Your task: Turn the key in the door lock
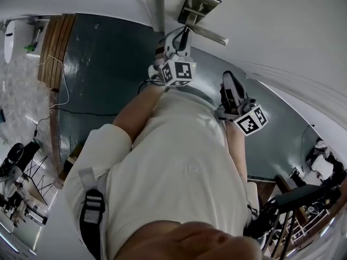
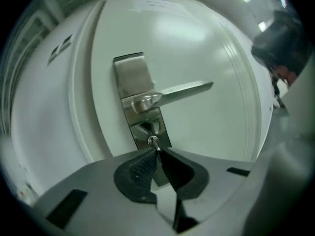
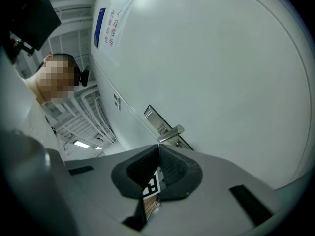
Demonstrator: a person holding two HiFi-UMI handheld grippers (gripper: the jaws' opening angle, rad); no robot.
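The key (image 2: pixel 154 142) is seated in the lock (image 2: pixel 147 128) just below the lever handle (image 2: pixel 183 91), on the far white door (image 2: pixel 211 38). It is pinched between the 2 jaws of the left gripper (image 2: pixel 156 152), a hold judged ready for twisting. The right gripper (image 3: pixel 158 149) is kept to the right, clenched on nothing, apart from the lock.

A lab-like workroom: white door (image 2: pixel 206 48) with notice (image 3: pixel 112 28), tripods (image 1: pixel 21 172) lower left, cable (image 1: pixel 65 93) across dark floor (image 1: pixel 108 58).
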